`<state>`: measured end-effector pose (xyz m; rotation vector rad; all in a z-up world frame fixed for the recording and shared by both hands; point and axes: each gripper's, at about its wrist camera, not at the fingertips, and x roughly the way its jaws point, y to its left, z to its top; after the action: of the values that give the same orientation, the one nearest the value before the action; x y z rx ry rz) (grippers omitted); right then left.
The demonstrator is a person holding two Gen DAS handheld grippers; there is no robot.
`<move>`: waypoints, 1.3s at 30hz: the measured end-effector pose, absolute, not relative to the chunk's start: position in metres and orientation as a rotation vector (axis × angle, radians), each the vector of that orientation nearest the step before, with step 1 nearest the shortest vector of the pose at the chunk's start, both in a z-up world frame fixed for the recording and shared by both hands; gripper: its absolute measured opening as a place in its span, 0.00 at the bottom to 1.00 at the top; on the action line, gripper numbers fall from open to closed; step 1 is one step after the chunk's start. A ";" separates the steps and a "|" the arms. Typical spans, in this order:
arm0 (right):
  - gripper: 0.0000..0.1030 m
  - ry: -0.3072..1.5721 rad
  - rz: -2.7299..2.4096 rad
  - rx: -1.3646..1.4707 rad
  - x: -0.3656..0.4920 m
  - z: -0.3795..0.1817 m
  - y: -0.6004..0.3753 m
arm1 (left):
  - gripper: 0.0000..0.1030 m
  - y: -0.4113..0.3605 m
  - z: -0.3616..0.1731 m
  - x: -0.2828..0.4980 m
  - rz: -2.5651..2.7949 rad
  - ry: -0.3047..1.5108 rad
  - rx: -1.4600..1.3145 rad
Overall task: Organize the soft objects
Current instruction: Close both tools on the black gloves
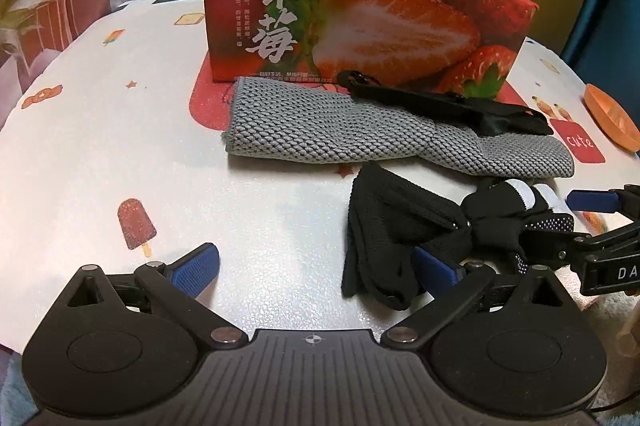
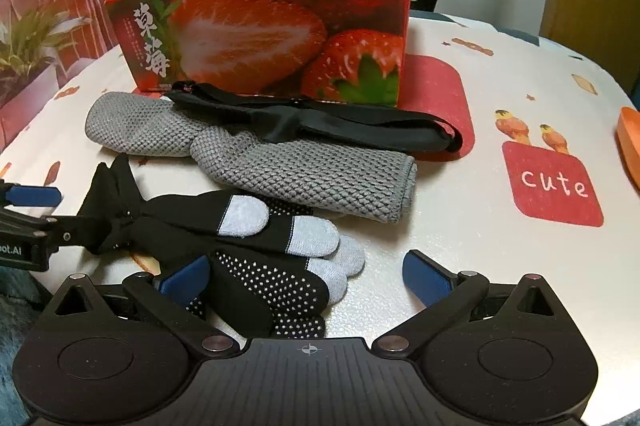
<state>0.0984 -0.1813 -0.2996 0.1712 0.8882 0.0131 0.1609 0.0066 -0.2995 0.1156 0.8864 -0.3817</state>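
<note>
A black glove (image 1: 400, 230) with pale fingertips and white grip dots lies on the table; it also shows in the right wrist view (image 2: 256, 266). Behind it lies a folded grey knit cloth (image 1: 340, 129) (image 2: 304, 169), with a black strap (image 1: 448, 105) (image 2: 320, 121) across it. A red strawberry box (image 1: 360, 21) (image 2: 272, 29) stands open-topped at the back. My left gripper (image 1: 316, 270) is open at the glove's cuff end, its right pad against the cuff. My right gripper (image 2: 306, 280) is open around the glove's finger end.
The table (image 1: 100, 153) has a white patterned cover with red patches. An orange dish (image 1: 612, 121) (image 2: 630, 145) sits at the right edge. Patterned fabric and tripod stands lie beyond the table's far edge.
</note>
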 end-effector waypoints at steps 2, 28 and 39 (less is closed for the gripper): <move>1.00 0.891 0.013 0.168 0.099 -0.300 -0.181 | 1.00 0.007 -0.300 0.160 -0.382 0.885 0.114; 0.99 0.880 0.065 0.231 0.096 -0.298 -0.185 | 0.99 0.010 -0.299 0.162 -0.392 0.895 0.097; 0.69 0.853 0.122 0.245 0.092 -0.293 -0.184 | 0.36 0.000 -0.285 0.162 -0.572 0.912 0.058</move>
<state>0.0921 -0.1840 -0.2935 0.2445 0.8528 0.1224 0.1620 0.0003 -0.2852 0.0578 0.9119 -0.5722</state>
